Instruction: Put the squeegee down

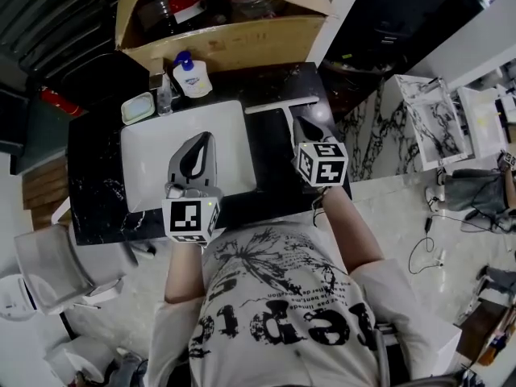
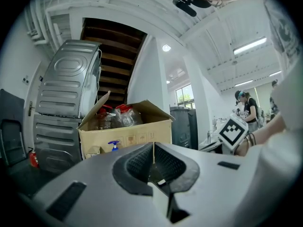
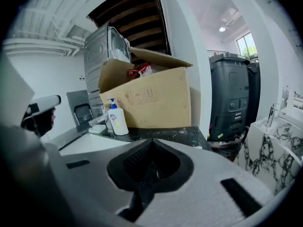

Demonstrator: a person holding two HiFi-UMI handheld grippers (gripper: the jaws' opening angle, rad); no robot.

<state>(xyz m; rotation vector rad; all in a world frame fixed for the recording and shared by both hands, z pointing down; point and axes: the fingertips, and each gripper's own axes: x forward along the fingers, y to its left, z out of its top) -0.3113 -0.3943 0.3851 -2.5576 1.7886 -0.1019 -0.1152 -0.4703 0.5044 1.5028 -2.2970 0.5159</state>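
Observation:
The squeegee (image 1: 281, 105) lies flat on the black marble counter (image 1: 97, 176) to the right of the white sink (image 1: 149, 156), its pale blade across the far end and its handle running back toward me. My right gripper (image 1: 301, 122) hovers over the handle end, shut and empty; in the right gripper view (image 3: 150, 144) its jaws meet with nothing between them and the squeegee is hidden. My left gripper (image 1: 202, 139) hangs level over the sink, shut and empty, its jaws (image 2: 153, 148) closed to a thin seam.
A soap pump bottle (image 1: 192, 77), a faucet (image 1: 164, 95) and a soap dish (image 1: 139, 108) stand behind the sink. An open cardboard box (image 1: 234, 39) holding bottles sits beyond the counter. A black bin (image 3: 229, 98) stands right of it.

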